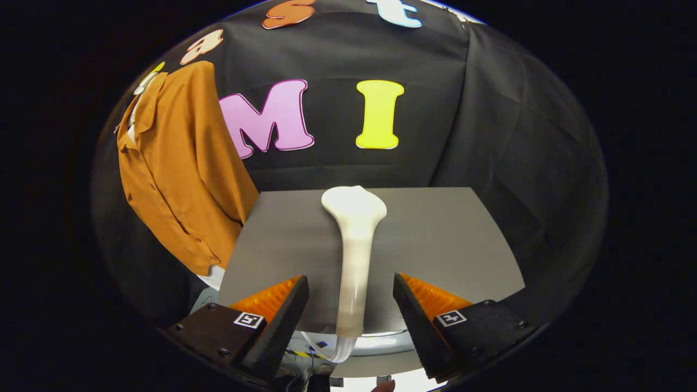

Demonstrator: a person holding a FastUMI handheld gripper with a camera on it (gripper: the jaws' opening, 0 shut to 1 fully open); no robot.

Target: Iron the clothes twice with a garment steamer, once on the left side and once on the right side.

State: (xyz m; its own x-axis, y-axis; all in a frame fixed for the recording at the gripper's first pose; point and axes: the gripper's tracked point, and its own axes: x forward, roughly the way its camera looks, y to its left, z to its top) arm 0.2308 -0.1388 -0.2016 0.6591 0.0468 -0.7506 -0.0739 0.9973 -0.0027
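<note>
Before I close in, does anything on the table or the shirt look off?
Nothing stands out. The white steamer lies flat on the grey table, its handle between the open tongs, untouched. The orange shirt hangs beside the table, buttoned, no visible damage.

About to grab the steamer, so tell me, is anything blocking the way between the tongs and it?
Nothing visible does. The white steamer lies on the grey table, its handle running between the open tongs with a gap on each side. The orange shirt hangs off beyond the table's left edge.

The steamer point(354, 245) lies on the table point(446, 234) between the gripper point(351, 296) fingers, untouched; shirt point(179, 169) hangs left
</note>
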